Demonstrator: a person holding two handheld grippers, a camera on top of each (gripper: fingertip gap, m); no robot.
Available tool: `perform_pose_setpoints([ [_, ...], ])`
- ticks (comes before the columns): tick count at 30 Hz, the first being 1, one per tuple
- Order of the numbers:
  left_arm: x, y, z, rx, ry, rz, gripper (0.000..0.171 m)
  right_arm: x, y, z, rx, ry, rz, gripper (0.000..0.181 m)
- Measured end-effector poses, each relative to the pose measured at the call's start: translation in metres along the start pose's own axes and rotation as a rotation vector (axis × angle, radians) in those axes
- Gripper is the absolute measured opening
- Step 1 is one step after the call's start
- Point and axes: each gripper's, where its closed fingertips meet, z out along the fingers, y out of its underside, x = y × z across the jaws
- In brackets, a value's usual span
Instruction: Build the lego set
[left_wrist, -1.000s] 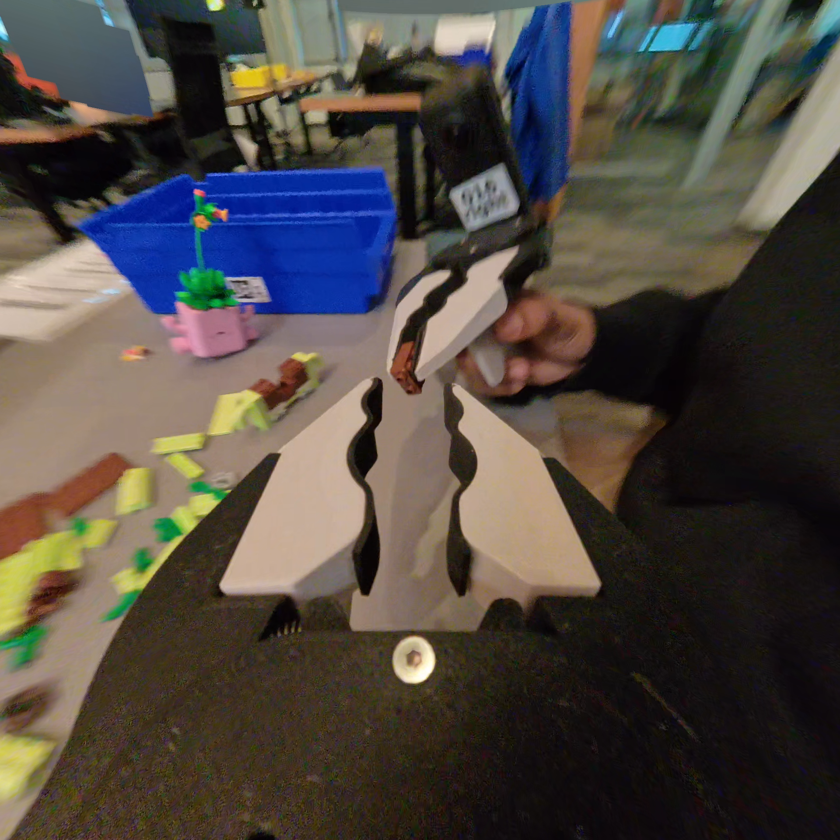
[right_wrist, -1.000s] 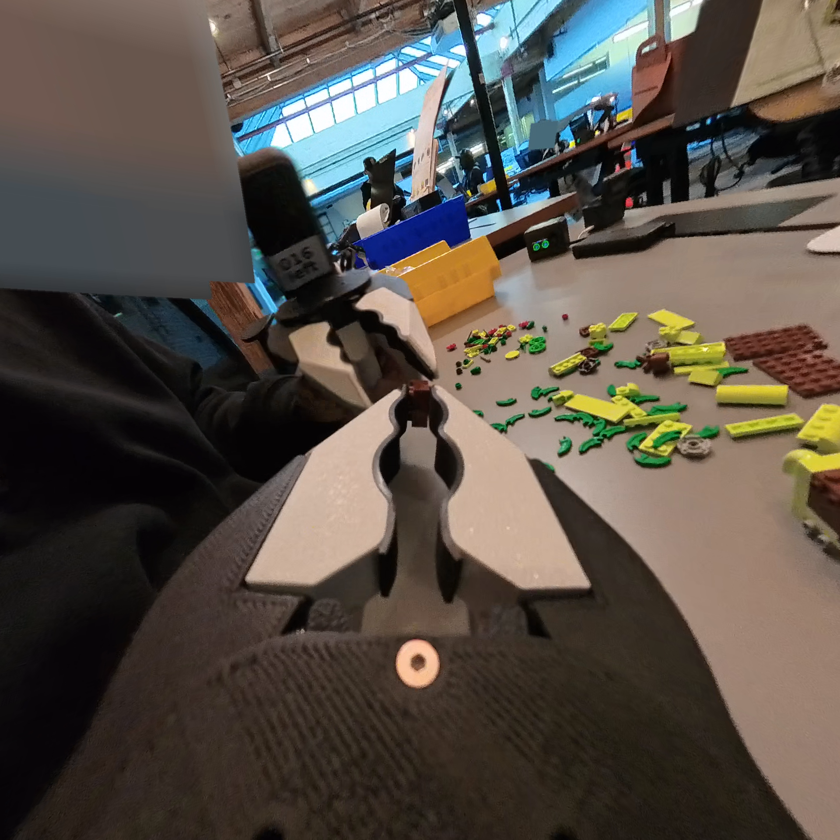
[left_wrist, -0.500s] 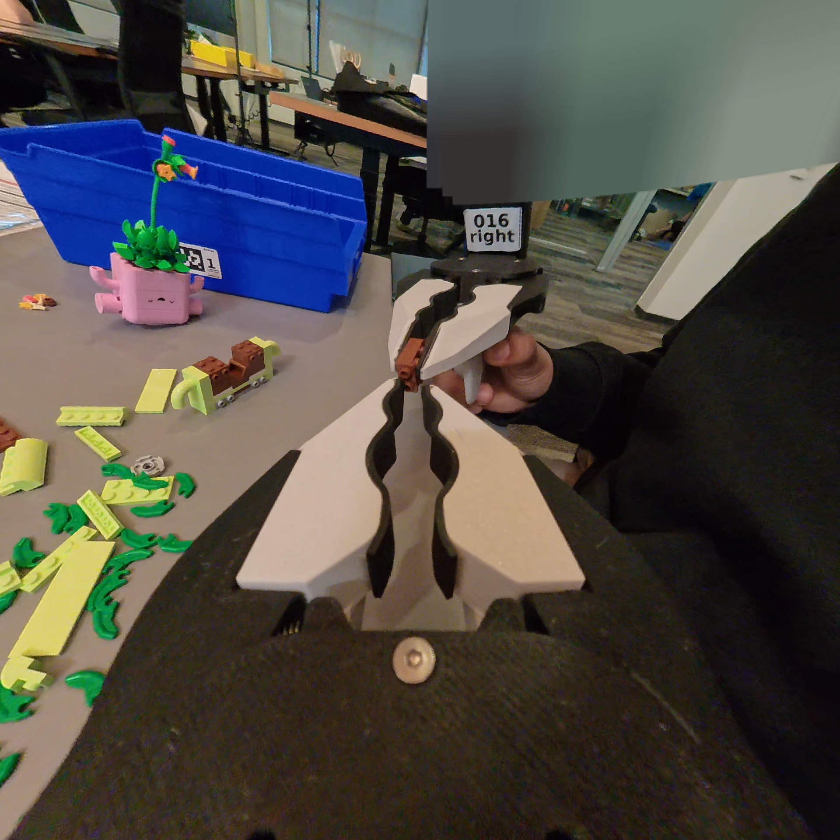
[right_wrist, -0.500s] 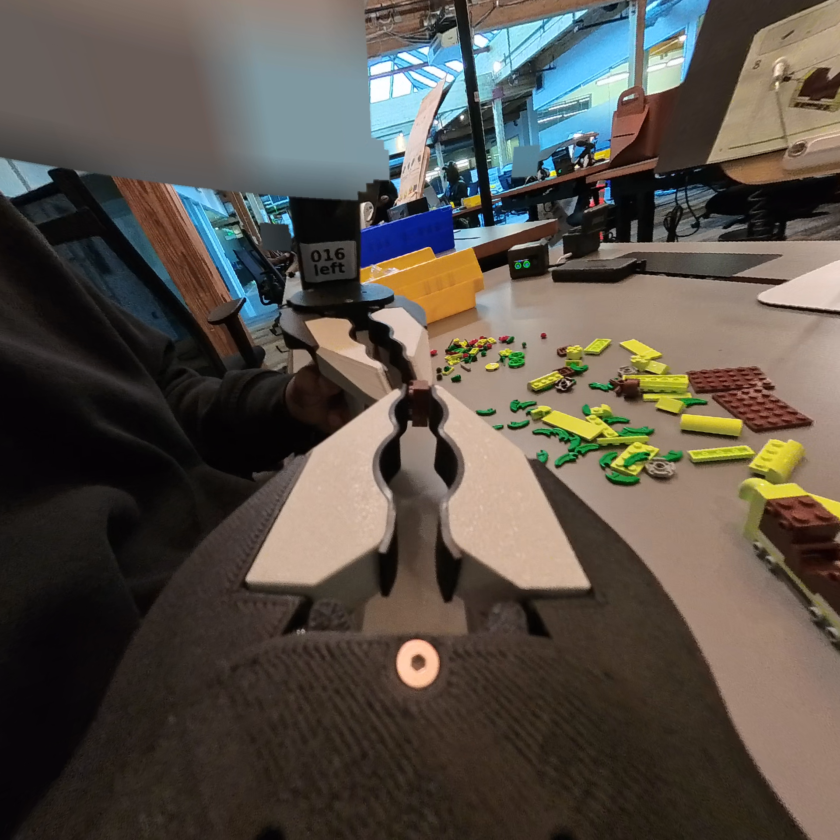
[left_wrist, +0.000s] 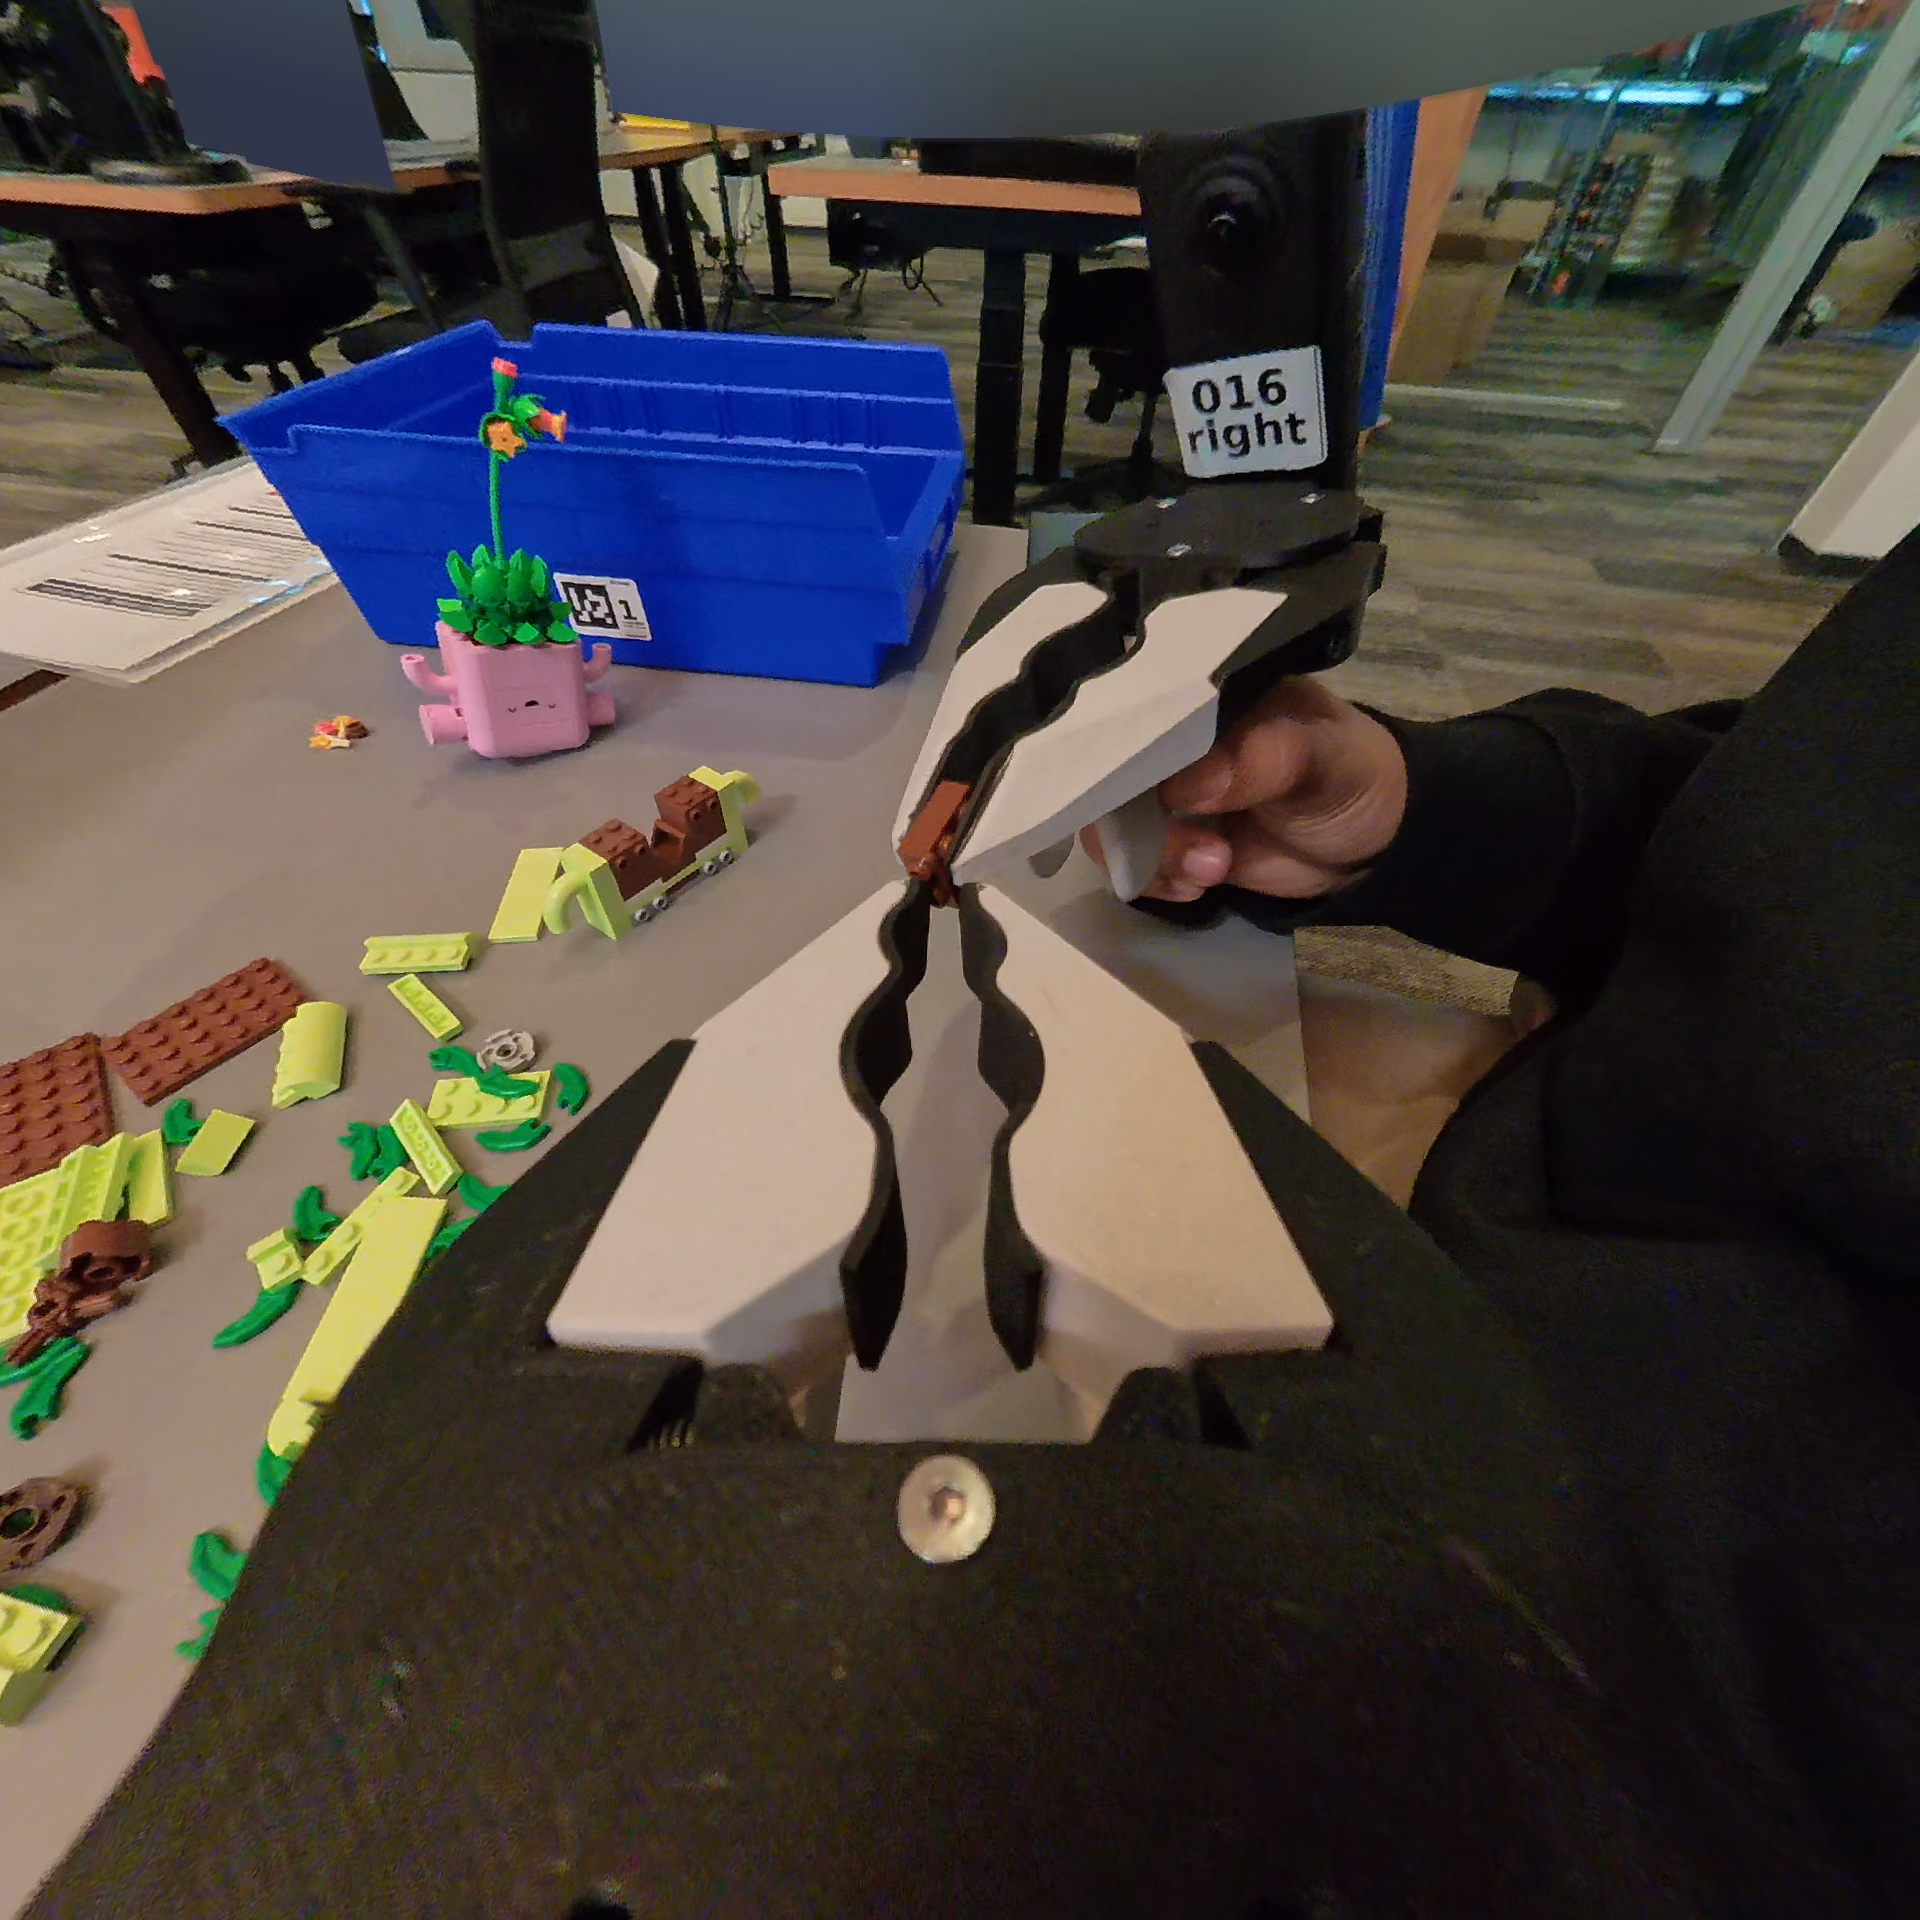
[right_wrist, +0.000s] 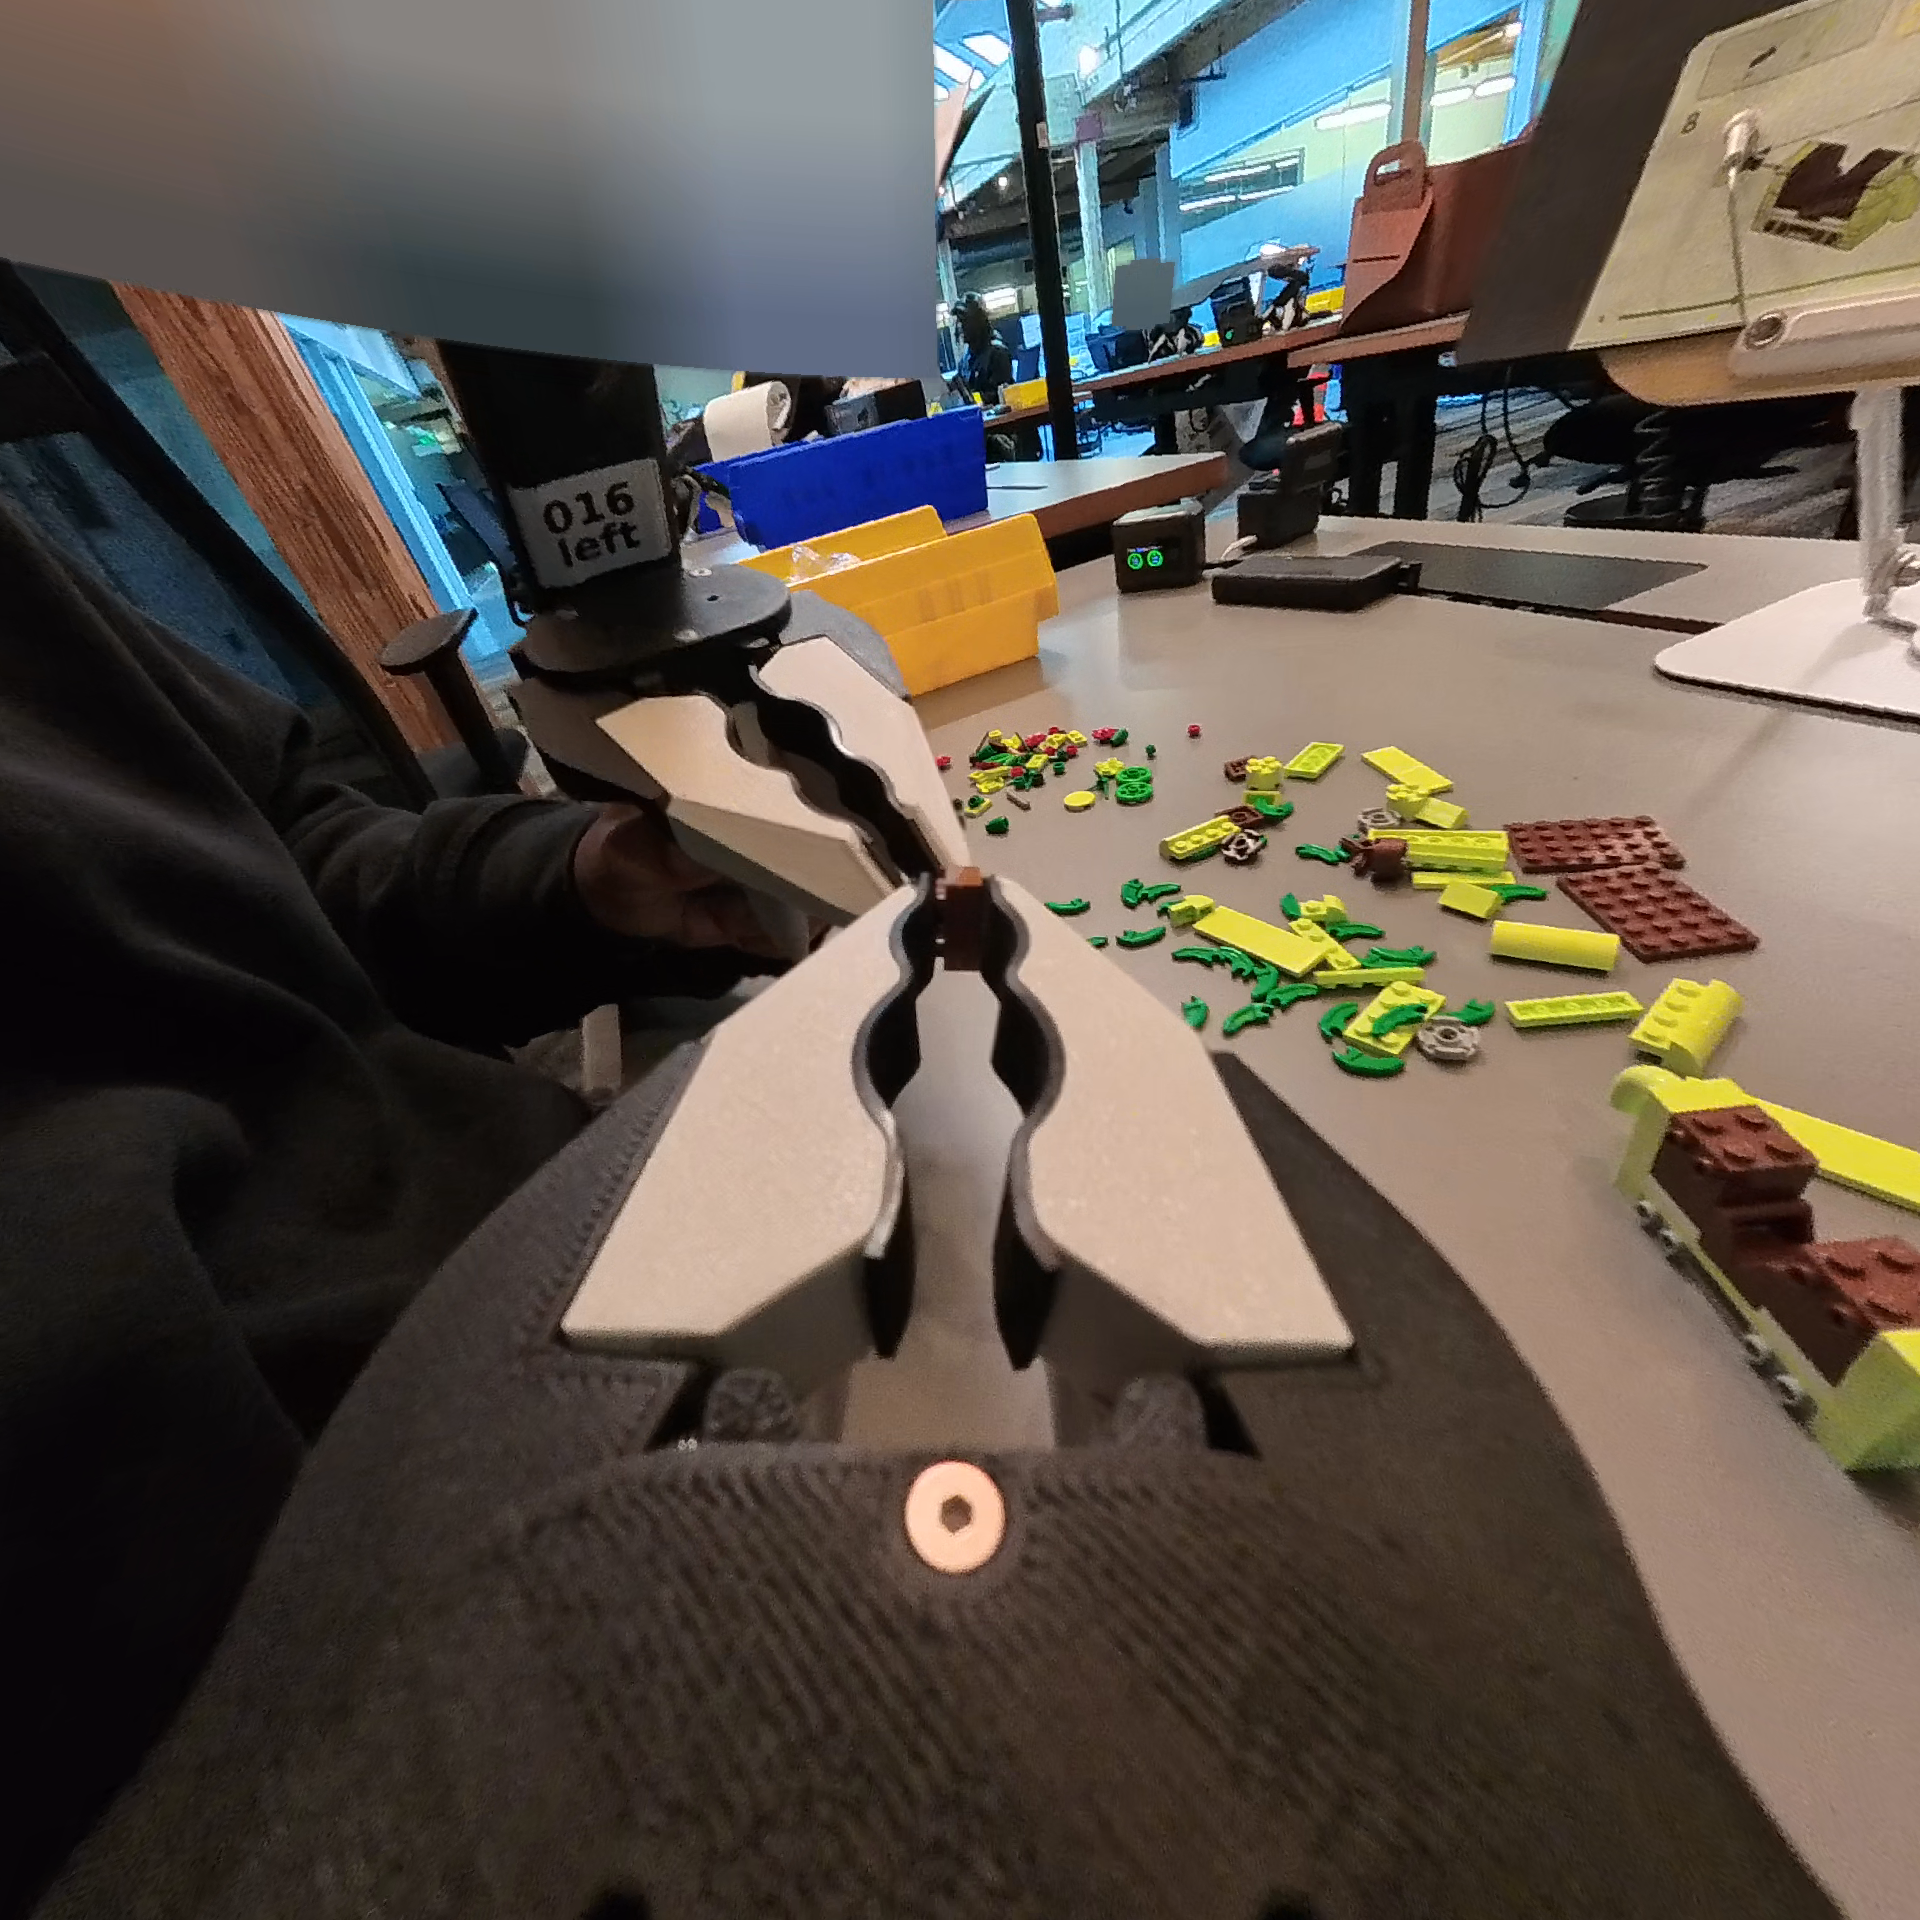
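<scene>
My right gripper (right_wrist: 961, 896) is shut on a small brown brick (right_wrist: 964, 925), held in the air off the table's near edge. In the left wrist view the right gripper (left_wrist: 935, 847) comes down from above with the brick (left_wrist: 933, 826) at its tips. My left gripper (left_wrist: 937, 899) meets it tip to tip, its jaws narrowed onto the brick's lower end. It shows in the right wrist view (right_wrist: 928, 860) touching the brick's far end. A partly built lime and brown model (left_wrist: 655, 857) lies on the grey table (left_wrist: 208, 810), also seen in the right wrist view (right_wrist: 1787, 1216).
Loose lime, green and brown pieces (right_wrist: 1299, 956) and brown plates (right_wrist: 1652, 909) are scattered on the table. A pink pot with a flower (left_wrist: 514, 686) stands before a blue bin (left_wrist: 665, 520). A yellow bin (right_wrist: 935, 603) and an instruction booklet on a stand (right_wrist: 1766, 177) are at the back. Less than 4 cm separates the two grippers' tips.
My left gripper's jaws have narrowed from open to closed on the brick's end as the two grippers came together. The right gripper has kept its hold on the brick.
</scene>
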Motion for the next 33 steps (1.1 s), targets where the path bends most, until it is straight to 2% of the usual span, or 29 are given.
perform_pose_setpoints([
  [3, -0.004, 0.006, 0.002, -0.029, -0.010, 0.003, 0.001, 0.005, 0.005, 0.002, -0.028, 0.034, -0.034, 0.006],
  [7, -0.009, 0.010, 0.005, -0.016, 0.046, -0.145, 0.006, 0.012, 0.007, 0.004, -0.025, 0.095, -0.063, 0.005],
  [10, -0.006, 0.011, 0.006, -0.001, 0.117, -0.228, 0.020, 0.018, 0.004, 0.000, 0.014, 0.098, 0.020, 0.006],
  [13, -0.005, 0.012, 0.008, 0.005, 0.120, -0.229, 0.023, 0.019, 0.000, -0.004, 0.055, 0.054, 0.102, 0.006],
  [18, -0.004, 0.021, 0.014, -0.025, 0.111, -0.217, 0.024, 0.026, 0.004, -0.007, 0.022, 0.073, 0.133, 0.005],
  [22, -0.005, 0.028, 0.016, -0.054, 0.092, -0.196, 0.024, 0.021, 0.029, -0.001, -0.144, 0.013, 0.228, 0.005],
  [24, -0.007, 0.028, 0.015, -0.056, 0.078, -0.187, 0.025, 0.022, 0.034, 0.001, -0.178, 0.015, 0.243, 0.006],
  [29, -0.011, 0.031, 0.013, -0.068, 0.061, -0.182, 0.024, 0.029, 0.033, -0.001, -0.161, 0.051, 0.265, 0.005],
  [33, -0.010, 0.035, 0.015, -0.083, 0.081, -0.202, 0.023, 0.027, 0.035, -0.001, -0.172, 0.023, 0.304, 0.005],
])
